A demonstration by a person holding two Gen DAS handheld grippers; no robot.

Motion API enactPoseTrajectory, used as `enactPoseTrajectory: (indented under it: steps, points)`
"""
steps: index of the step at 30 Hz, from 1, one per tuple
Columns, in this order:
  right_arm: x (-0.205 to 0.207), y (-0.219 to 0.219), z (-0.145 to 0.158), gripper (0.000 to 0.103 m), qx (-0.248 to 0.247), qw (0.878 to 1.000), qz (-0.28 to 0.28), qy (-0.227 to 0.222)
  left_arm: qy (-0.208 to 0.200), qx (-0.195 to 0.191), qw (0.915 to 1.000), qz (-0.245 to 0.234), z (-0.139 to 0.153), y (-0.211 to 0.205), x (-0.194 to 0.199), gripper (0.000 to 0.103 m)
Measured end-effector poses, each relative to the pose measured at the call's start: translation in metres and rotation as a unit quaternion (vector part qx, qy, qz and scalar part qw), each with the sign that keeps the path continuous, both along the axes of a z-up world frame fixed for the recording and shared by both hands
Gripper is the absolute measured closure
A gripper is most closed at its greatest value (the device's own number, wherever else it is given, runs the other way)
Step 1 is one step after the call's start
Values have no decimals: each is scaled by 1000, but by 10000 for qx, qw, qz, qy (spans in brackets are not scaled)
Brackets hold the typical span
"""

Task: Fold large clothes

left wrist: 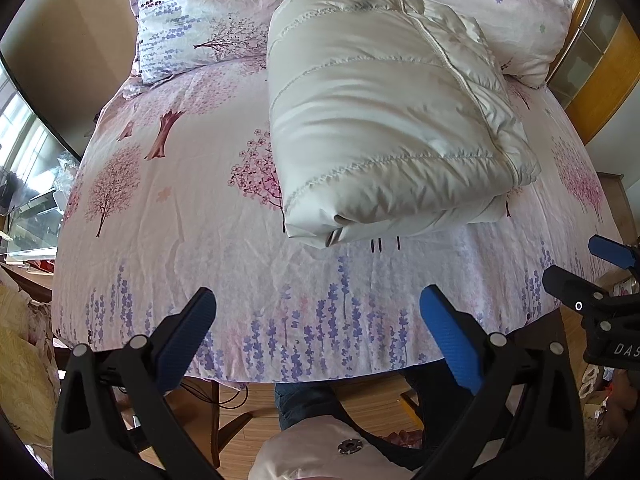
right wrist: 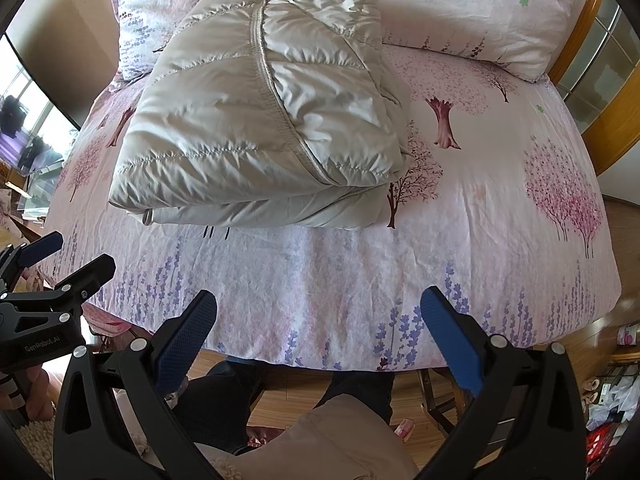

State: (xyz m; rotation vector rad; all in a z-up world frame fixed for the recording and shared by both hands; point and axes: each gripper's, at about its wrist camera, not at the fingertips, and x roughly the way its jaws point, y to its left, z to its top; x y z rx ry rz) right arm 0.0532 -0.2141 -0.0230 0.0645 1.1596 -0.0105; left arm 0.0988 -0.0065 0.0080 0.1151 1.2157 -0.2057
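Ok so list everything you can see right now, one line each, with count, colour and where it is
Folded puffer jacket: one, cream, lying on the bed toward the pillows.
Bedsheet: one, pink with tree and lavender print, covering the bed.
Pillows: two, matching print, at the far end of the bed.
Wooden floor: tan, below the near bed edge.
Person's legs: dark trousers, standing at the bed's foot.
Left gripper: black with blue pads, jaws open, held over the near bed edge.
Right gripper: same colours, jaws open, beside the left one.
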Motion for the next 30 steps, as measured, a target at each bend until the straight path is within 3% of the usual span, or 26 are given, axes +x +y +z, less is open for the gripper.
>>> enactPoseTrajectory:
  steps: [30]
  points:
    - [4,-1,-2,1,28,10000,32,38,33,42,10000,-82,-2,-4,2,2]
